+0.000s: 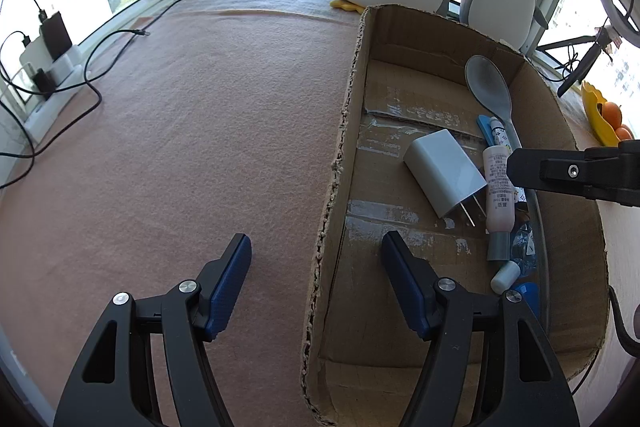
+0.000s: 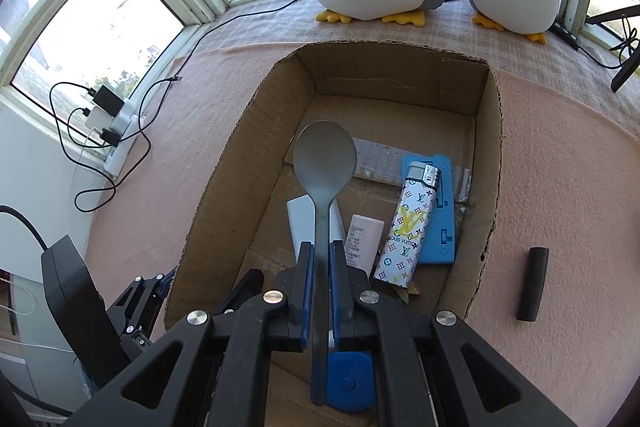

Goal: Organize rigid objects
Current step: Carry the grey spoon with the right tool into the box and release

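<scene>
Black cylinder (image 2: 532, 284) beside box (image 2: 495, 163) (right wrist view only)

Open cardboard box (image 2: 490, 163): rough-cut rim, tape remnants on its floor, resting on pink felt. Grey spoon (image 2: 325, 163): handle clamped between the pads of the right gripper (image 2: 320, 267), bowl pointing toward 12 o'clock above the box interior. Box contents: white charger plug (image 1: 442, 171), prongs toward 5 o'clock; pale tube (image 1: 497, 187) with grey cap, lying flat; patterned lighter (image 2: 408, 223), resting across a blue flat piece (image 2: 440, 219). Black cylinder (image 2: 532, 283): outside the box at 3 o'clock.
</scene>
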The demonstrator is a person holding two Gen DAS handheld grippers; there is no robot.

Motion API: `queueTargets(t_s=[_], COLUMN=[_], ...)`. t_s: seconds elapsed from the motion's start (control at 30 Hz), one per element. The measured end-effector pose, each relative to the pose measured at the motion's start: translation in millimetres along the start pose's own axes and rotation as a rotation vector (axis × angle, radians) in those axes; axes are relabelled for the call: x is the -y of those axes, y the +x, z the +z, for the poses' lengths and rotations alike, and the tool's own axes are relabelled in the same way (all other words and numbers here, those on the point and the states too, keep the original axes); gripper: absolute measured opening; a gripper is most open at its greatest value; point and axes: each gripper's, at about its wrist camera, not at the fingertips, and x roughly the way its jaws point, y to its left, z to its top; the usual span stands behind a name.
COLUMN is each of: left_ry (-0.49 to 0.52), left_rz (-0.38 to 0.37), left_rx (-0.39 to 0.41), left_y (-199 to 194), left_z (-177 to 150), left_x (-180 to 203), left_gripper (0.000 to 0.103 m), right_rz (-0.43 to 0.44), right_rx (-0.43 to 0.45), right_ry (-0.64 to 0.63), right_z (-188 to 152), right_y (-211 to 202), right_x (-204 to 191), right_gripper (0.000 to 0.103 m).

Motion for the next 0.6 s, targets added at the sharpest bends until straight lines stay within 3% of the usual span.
queueTargets(t_s=[0.2,0.33,0.6], left_ry=[0.000,0.000,0.001], left_rz=[0.000,0.000,0.001], left_rx=[0.000,0.000,0.000], left_y=[0.0,0.0,-0.1], left_z=[0.0,0.0,-0.1], left_x=[0.1,-0.3,0.0], left_gripper=[0.069,0.069,0.069], right_rz=[-0.018,-0.026,-0.035], right_rx=[0.000,0.007,0.016], right_ry=[-0.013,-0.015,-0.018], right_z=[-1.8,-1.2,-1.1], right_y=[0.4,-1.4,-6.4], right_x=[0.1,0.5,3.4], right_gripper=[0.008,0.022,0.023])
